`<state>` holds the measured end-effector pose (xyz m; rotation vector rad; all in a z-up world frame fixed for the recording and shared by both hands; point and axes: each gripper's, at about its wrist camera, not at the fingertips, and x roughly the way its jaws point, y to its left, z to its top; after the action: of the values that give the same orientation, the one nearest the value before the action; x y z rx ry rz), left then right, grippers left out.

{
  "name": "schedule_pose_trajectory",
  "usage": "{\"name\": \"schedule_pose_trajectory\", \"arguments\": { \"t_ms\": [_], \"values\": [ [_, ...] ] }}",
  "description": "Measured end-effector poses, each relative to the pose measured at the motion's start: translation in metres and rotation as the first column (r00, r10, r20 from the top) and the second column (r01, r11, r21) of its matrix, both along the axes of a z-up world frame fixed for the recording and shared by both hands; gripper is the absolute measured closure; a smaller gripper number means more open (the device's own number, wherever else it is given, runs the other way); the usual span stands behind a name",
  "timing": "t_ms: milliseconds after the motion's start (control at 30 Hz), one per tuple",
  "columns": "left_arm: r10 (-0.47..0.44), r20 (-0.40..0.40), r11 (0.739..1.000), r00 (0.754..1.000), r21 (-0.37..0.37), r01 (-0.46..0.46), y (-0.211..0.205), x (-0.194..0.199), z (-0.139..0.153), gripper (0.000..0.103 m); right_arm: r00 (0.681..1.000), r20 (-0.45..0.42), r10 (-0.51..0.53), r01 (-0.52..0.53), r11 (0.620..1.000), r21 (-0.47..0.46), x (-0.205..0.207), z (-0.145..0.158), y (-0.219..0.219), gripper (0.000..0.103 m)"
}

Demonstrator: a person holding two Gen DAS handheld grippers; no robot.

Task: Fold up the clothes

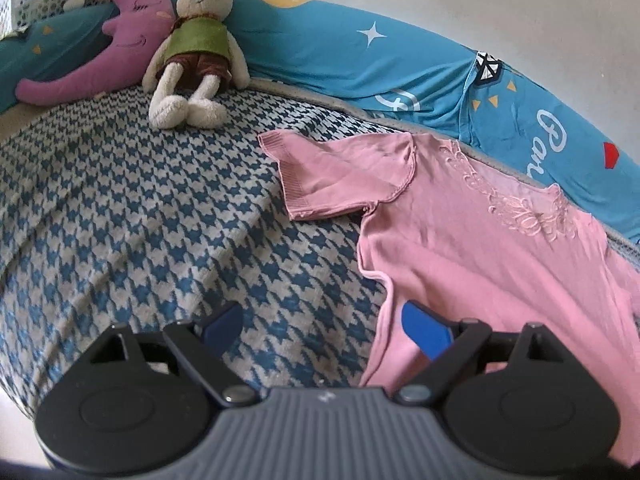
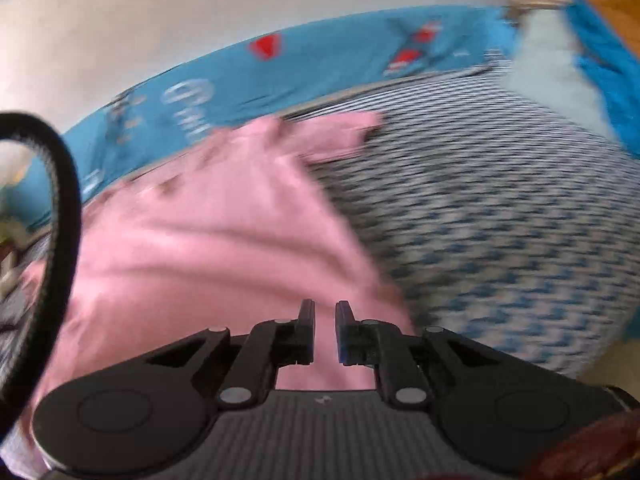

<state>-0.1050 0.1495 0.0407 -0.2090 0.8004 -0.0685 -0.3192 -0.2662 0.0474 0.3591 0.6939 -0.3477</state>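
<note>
**bedfolder_22:** Since the pink top (image 1: 492,264) is laid out flat on the houndstooth blanket (image 1: 132,208) with its neckline toward the blue bedding (image 1: 340,52) along the wall, I'd guess it was spread that way so the sleeves and side hems are easy to get at. One short sleeve (image 1: 340,176) sticks out from the top toward the plush rabbit (image 1: 196,52), well clear of it.

**umi_tinkerer:** Makes sense. What are the grippers doing?

**bedfolder_22:** The left gripper (image 1: 324,328) hangs over the top's side edge with its fingers spread wide: one blue pad (image 1: 426,334) is over the pink fabric, the other over the blanket just beside it. Nothing is pinched. Looks lined up to straddle that hem.

**umi_tinkerer:** And the right?

**bedfolder_22:** The right gripper (image 2: 325,330) is over the top's other side, fingers nearly together with a thin gap. Pink shows through the gap, but that view is smeared with blur, so I can't tell whether any cloth is actually caught.

**umi_tinkerer:** So no fold yet?

**bedfolder_22:** My read: the top is still fully open, the folding not begun. The purple moon pillow (image 1: 120,40) beside the rabbit is just bed clutter, far from the top.
</note>
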Motion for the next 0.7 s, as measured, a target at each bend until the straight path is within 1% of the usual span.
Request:
{"name": "schedule_pose_trajectory", "arguments": {
  "t_ms": [133, 233, 333, 400, 467, 533, 633, 700],
  "values": [
    [-0.048, 0.000, 0.999, 0.999, -0.023, 0.048, -0.004, 0.005, 0.000, 0.013, 0.987, -0.012, 0.160, -0.159, 0.987, 0.022, 0.014, -0.003, 0.034, 0.091],
    [-0.083, 0.002, 0.996, 0.997, -0.040, 0.083, -0.006, 0.010, -0.002, 0.013, 0.972, -0.015, 0.236, -0.236, 0.971, 0.026, 0.021, -0.003, 0.053, 0.091],
    [-0.104, -0.001, 0.994, 0.995, -0.041, 0.104, -0.009, 0.014, -0.006, 0.014, 0.958, -0.020, 0.287, -0.287, 0.958, 0.017, 0.026, -0.002, 0.067, 0.091],
    [-0.116, -0.007, 0.991, 0.993, -0.061, 0.116, -0.010, 0.018, -0.008, 0.017, 0.951, -0.026, 0.307, -0.307, 0.952, 0.013, 0.029, -0.003, 0.075, 0.091],
    [-0.137, -0.014, 0.987, 0.991, -0.083, 0.135, -0.009, 0.022, -0.011, 0.028, 0.945, -0.031, 0.325, -0.325, 0.946, 0.019, 0.031, -0.003, 0.081, 0.090],
    [-0.149, -0.021, 0.985, 0.989, -0.091, 0.146, -0.010, 0.026, -0.014, 0.033, 0.940, -0.036, 0.340, -0.339, 0.940, 0.027, 0.034, -0.004, 0.085, 0.090],
    [-0.139, -0.035, 0.985, 0.990, -0.108, 0.134, -0.009, 0.034, -0.018, 0.036, 0.931, -0.047, 0.362, -0.361, 0.932, 0.026, 0.039, -0.006, 0.093, 0.090],
    [-0.139, -0.042, 0.984, 0.989, -0.121, 0.133, -0.008, 0.039, -0.021, 0.041, 0.926, -0.049, 0.375, -0.374, 0.927, 0.029, 0.040, -0.007, 0.097, 0.090]
  ]
}}
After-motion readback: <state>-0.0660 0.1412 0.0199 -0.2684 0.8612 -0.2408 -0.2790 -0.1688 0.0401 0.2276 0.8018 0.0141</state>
